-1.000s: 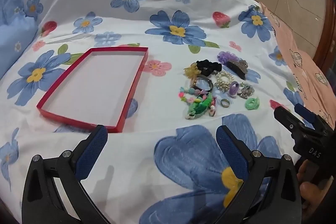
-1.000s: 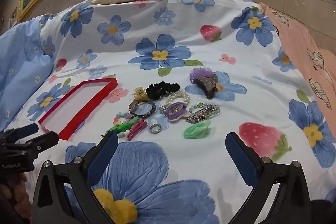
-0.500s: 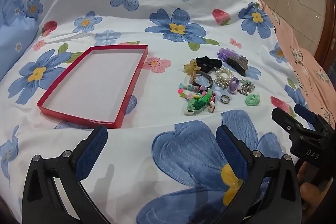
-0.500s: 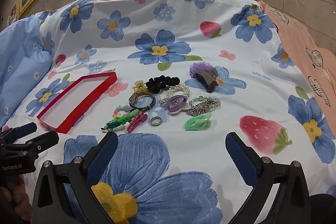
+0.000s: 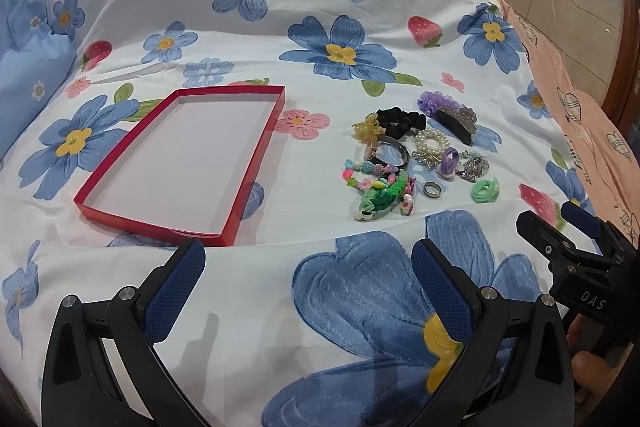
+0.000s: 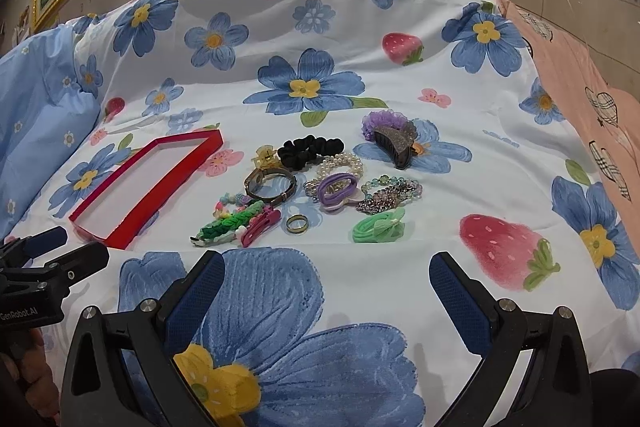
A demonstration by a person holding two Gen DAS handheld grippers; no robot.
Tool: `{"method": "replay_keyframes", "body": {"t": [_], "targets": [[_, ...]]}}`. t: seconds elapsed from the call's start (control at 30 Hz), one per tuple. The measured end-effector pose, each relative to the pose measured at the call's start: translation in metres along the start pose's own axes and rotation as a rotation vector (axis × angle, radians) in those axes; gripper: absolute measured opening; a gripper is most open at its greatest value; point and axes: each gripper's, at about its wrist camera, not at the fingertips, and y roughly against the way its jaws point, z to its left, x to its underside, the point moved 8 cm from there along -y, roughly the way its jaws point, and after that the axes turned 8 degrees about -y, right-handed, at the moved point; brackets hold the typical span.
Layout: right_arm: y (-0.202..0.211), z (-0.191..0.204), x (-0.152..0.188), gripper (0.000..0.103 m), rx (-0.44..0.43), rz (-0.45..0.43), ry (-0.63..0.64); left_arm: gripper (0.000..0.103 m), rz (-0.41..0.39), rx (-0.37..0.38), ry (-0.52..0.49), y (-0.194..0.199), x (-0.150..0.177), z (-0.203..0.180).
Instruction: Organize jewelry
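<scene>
Mixed colourful jewelry pile (image 6: 316, 187) beside shallow red tray (image 5: 256, 163)

A shallow red tray (image 5: 256, 163) with a white floor lay flat on the bed, holding nothing, at nine o'clock from the jewelry. The pieces sat in a loose cluster, many touching. At twelve o'clock of the cluster lay a black scrunchie (image 6: 310, 149), with a dark claw clip (image 6: 396, 145) resting against a purple scrunchie (image 6: 380, 119) at one o'clock. A pearl bracelet (image 6: 340, 163), a brown bangle (image 6: 270, 185) and a purple hair tie (image 6: 336, 189) filled the middle. At six o'clock a gold ring (image 6: 297, 223) lay flat by itself, between a pink clip (image 6: 260, 225) and a green hair tie (image 6: 378, 227).
</scene>
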Motion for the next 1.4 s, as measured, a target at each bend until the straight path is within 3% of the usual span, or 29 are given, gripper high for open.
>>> {"method": "replay_keyframes", "body": {"t": [1.4], "targets": [[-0.005, 0.0047, -0.0027, 0.103, -0.028, 0.018, -0.007, 0.103, 0.01, -0.002, -0.006, 0.0006, -0.0025, -0.0057]]}}
